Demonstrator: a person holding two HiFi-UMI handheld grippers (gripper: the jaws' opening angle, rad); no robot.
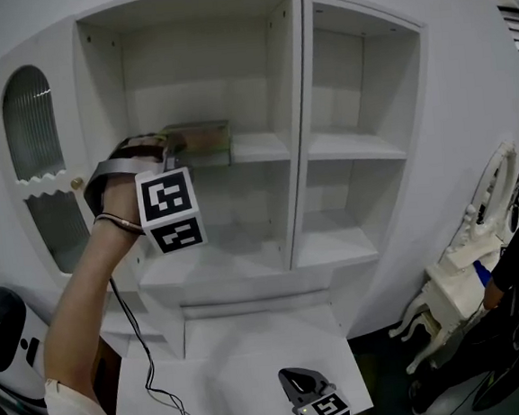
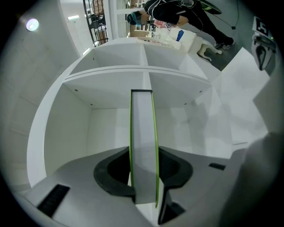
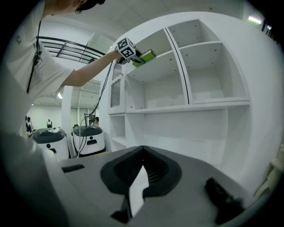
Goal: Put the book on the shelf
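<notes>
Book held at the top-left shelf

The left gripper (image 1: 175, 148) has its jaws clamped on the book (image 2: 143, 146), which has green covers and white pages. The book lies flat at the front edge of the upper shelf (image 1: 259, 146) in the left part of the white cabinet (image 1: 296, 108). I cannot tell if it rests on the board. The right gripper (image 3: 142, 148) is down low over the white surface (image 1: 229, 376), its jaws pressed together with nothing in them.

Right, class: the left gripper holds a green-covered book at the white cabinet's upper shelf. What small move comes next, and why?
Probably slide the green-covered book further in over the white shelf board: the left gripper's fingers clamp it flat, and it seems to sit only at the board's front edge.
</notes>
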